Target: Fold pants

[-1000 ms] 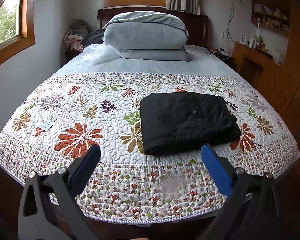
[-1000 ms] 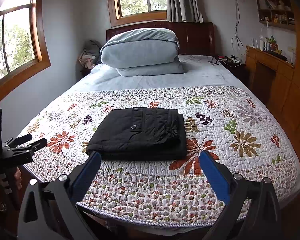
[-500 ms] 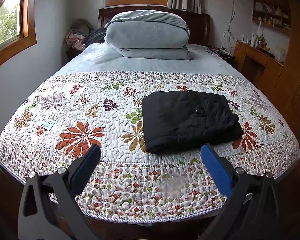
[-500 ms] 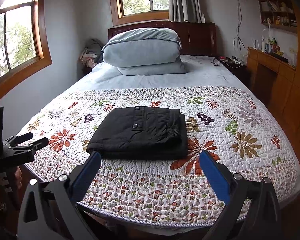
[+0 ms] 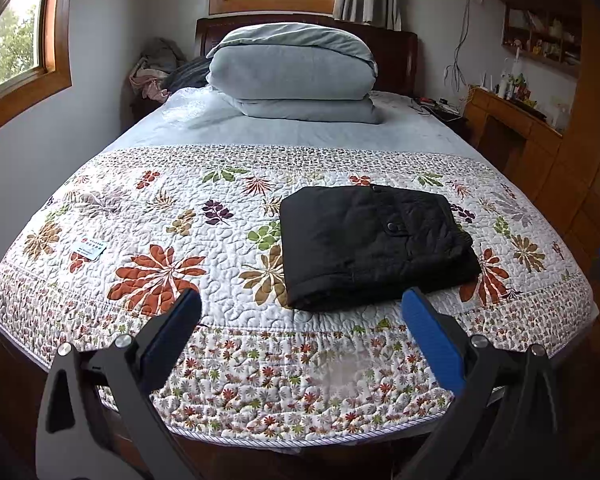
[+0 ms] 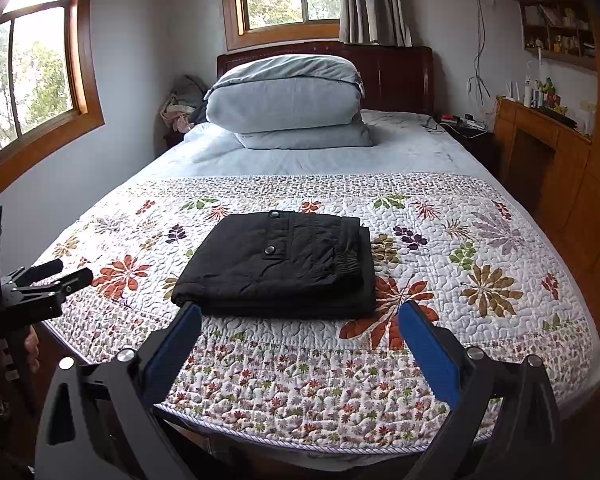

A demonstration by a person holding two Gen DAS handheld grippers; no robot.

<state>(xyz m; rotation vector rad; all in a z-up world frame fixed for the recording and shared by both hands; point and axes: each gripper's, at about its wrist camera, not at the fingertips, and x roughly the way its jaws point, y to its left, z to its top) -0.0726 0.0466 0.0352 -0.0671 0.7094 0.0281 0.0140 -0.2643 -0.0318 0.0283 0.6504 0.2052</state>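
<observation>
Folded black quilted pants [image 6: 278, 266] lie on the floral quilted bedspread [image 6: 480, 240], at 12 o'clock of right gripper [image 6: 300, 332], nearer than left gripper [image 5: 302, 328]; both wide open, empty.

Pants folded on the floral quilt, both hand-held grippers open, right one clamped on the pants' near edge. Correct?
Not quite. The right hand-held gripper holds nothing: the right wrist view shows its jaws open, short of the folded black pants on the floral quilt. The left hand-held gripper is open too.
</observation>
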